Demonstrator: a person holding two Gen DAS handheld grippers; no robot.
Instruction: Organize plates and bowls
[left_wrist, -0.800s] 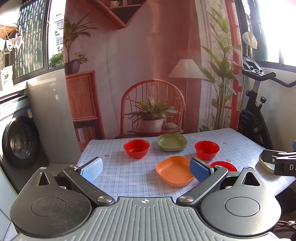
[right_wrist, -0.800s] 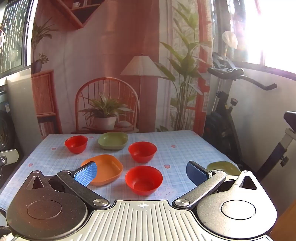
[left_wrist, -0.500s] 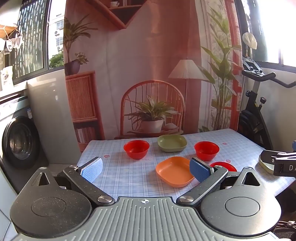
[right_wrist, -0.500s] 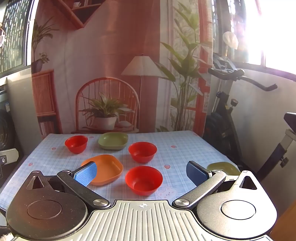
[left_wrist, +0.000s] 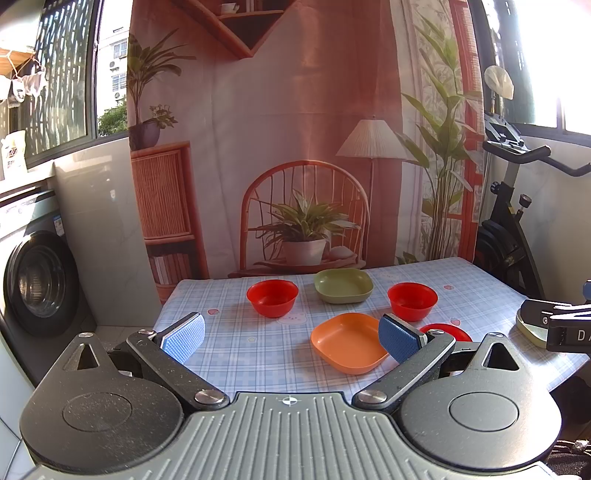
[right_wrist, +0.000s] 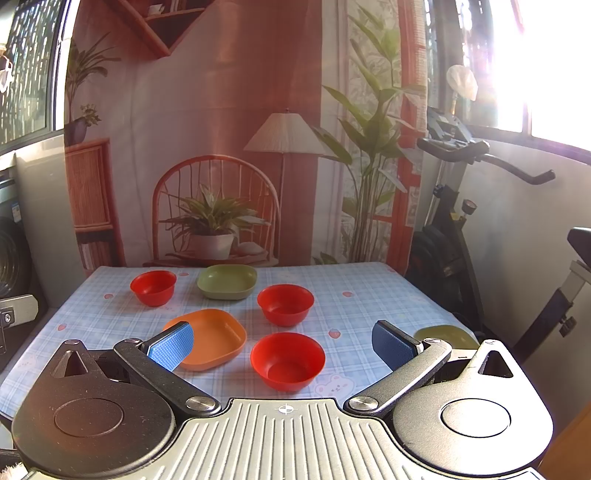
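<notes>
Nothing was picked up yet, so the job looked like it was at the very start. The left tongs (left_wrist: 291, 338) were wide open and held nothing. The right tongs (right_wrist: 282, 341) were wide open and empty too. Both hung above the near edge of the tabletop (right_wrist: 369, 295), apart from every dish.

Three red bowls sat on the tabletop, none touching: the near bowl (right_wrist: 288, 360), the middle bowl (right_wrist: 285, 304) and the far bowl (right_wrist: 153, 287). An orange plate (right_wrist: 214, 339) lay just beside the near bowl. A green plate (right_wrist: 227, 281) lay at the back, between the far bowl and the middle bowl. Another green plate (right_wrist: 445, 336) lay near the right edge, partly hidden behind the right tongs.

All the bowls and plates stood flat with their open sides up. The bowls were round, so they had no long side. The plates were square with round corners, so they had no clear long side either.

The next move was probably to go down to one rim, maybe the near bowl's. The tongs would need to pinch the thin wall and lift it straight up, so it could be stacked in another bowl.
</notes>
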